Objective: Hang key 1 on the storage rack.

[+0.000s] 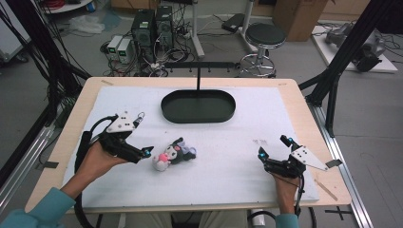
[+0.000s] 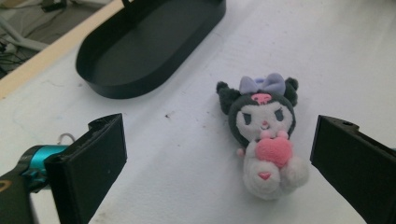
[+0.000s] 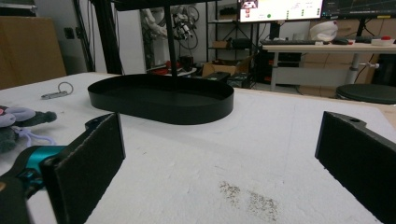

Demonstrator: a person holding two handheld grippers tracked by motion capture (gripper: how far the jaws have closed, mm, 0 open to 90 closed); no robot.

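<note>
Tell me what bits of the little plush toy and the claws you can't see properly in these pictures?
- Plush toy: its back is hidden in the left gripper view, because it lies face up on the white mat.
- Plush toy in the right gripper view: cut off by the left edge.
- Left claw: in the high view its open jaws are too small to tell apart.
- Right claw: in its own view, both jaws run off the bottom edge.

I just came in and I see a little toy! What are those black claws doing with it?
A person holds a claw in each hand. The left claw is open and reaching toward the plush toy, which lies on the white mat, not yet grabbed. The right claw is open too, off to the side over the mat. The black tray behind the toy is empty.
</note>
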